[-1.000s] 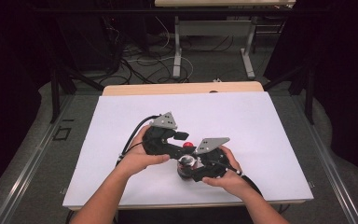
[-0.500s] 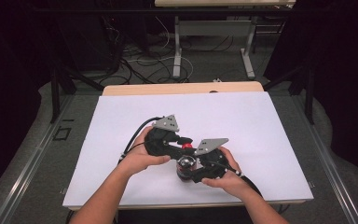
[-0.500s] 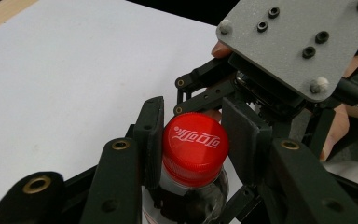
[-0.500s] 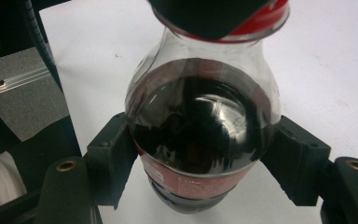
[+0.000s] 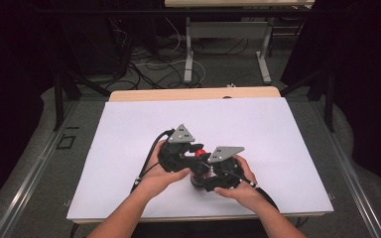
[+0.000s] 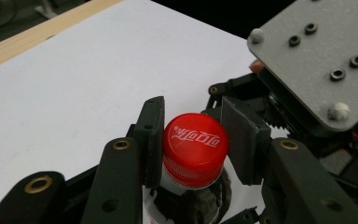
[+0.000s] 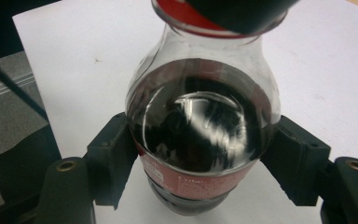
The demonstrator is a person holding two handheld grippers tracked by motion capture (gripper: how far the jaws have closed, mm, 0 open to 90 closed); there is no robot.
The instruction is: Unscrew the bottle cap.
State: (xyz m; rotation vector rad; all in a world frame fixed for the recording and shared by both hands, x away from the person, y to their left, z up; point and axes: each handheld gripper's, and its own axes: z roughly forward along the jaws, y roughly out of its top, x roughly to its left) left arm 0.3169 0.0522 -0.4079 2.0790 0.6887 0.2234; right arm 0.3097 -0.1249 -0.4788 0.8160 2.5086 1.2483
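A small cola bottle [image 7: 200,93] with dark liquid and a red label stands upright on the white sheet [image 5: 129,129] near the front edge. My right gripper [image 7: 204,156] is shut on its body, one pad on each side of the label. My left gripper [image 6: 195,130] is shut on the red screw cap [image 6: 195,148], with its pads [image 6: 153,140] pressed against the cap's sides. In the high view both hands meet at the bottle [image 5: 197,179]: the left gripper [image 5: 198,155] is over the cap [image 5: 201,152] and the right gripper [image 5: 199,181] is lower, at the body.
The white sheet covers a wooden table whose bare edge [image 5: 193,93] shows at the back. Black cables [image 5: 146,166] trail from the grippers toward the front. Beyond the table are desk legs [image 5: 188,54] and floor cables.
My left gripper has edged slightly right and down onto the bottle's top. The right hand and the bottle have stayed put.
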